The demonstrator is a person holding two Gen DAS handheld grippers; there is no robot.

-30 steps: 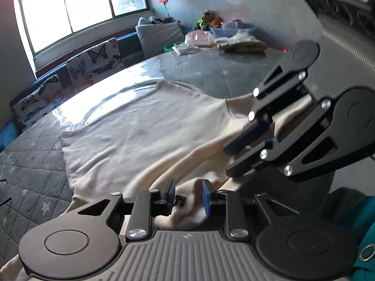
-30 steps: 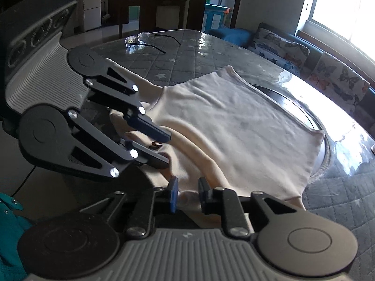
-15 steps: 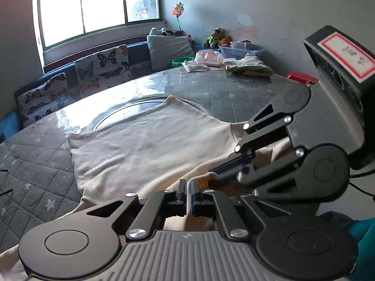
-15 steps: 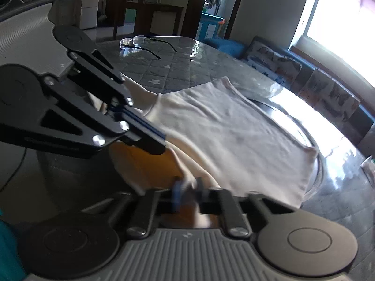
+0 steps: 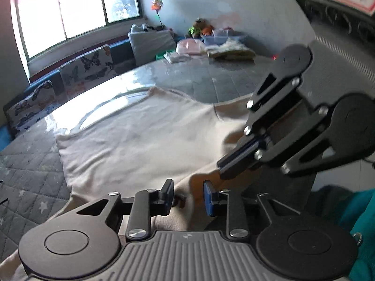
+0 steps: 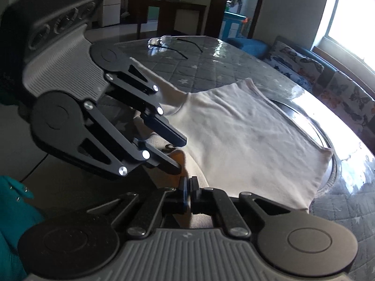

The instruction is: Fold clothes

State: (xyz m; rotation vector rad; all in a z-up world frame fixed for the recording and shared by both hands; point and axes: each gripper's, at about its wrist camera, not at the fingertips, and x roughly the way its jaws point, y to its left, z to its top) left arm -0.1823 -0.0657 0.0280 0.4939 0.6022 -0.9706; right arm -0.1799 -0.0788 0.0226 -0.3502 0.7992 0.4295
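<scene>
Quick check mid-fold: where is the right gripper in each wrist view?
Left wrist view: the right gripper reaches in from the right edge, fingertips at the cream shirt.
Right wrist view: right gripper at bottom centre, jaws closed on the shirt's near edge.
Shared landmark: the shirt's far corner.

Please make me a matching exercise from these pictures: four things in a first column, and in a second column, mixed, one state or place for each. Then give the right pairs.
Things:
1. left gripper
2. right gripper
3. cream shirt
4. eyeglasses

States or places:
A. lies on the far side of the quilted table
B. fingers shut on cloth
C. fingers apart, with a fold of cloth between them
D. spread over the table, its near edge lifted

Pairs: 1-C, 2-B, 3-D, 4-A
</scene>
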